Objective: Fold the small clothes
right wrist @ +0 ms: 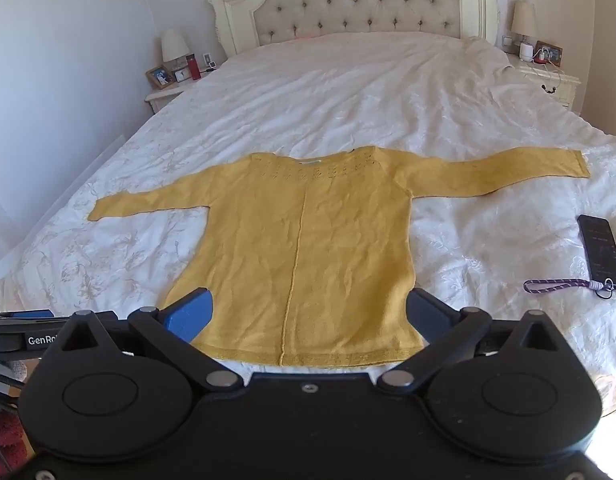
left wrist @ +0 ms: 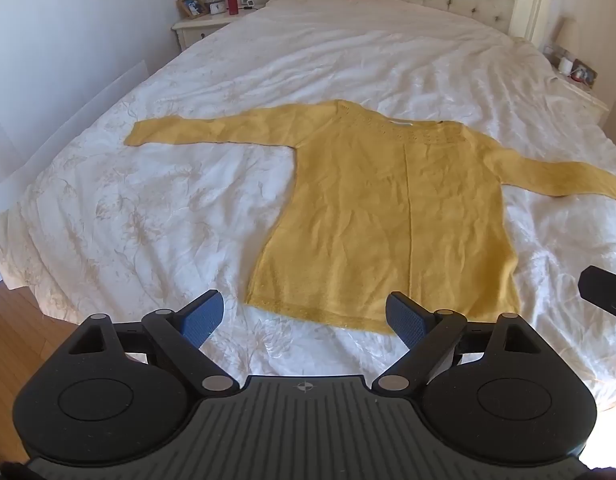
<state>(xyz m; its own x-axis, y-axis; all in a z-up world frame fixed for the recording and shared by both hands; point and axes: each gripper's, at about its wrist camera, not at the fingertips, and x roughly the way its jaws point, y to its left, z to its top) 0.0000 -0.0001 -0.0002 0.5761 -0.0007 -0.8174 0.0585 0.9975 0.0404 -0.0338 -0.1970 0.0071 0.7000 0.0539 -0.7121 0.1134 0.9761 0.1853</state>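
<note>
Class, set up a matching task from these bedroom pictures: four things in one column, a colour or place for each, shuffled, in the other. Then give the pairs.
Things:
1. sweater
2. phone
3. bottle
4. headboard

Descriptions:
A. red, on the nightstand
B. cream, tufted, at the far end of the bed
C. yellow, spread flat, sleeves out
D. black, on the bed beside a purple strap

Pairs: 1-C, 2-D, 3-A, 4-B

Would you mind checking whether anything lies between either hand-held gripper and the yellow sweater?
Nothing visible does. The yellow sweater lies flat on the bed, and both the left hand-held gripper and right hand-held gripper are open just short of its hem. The phone lies off to the right.
</note>
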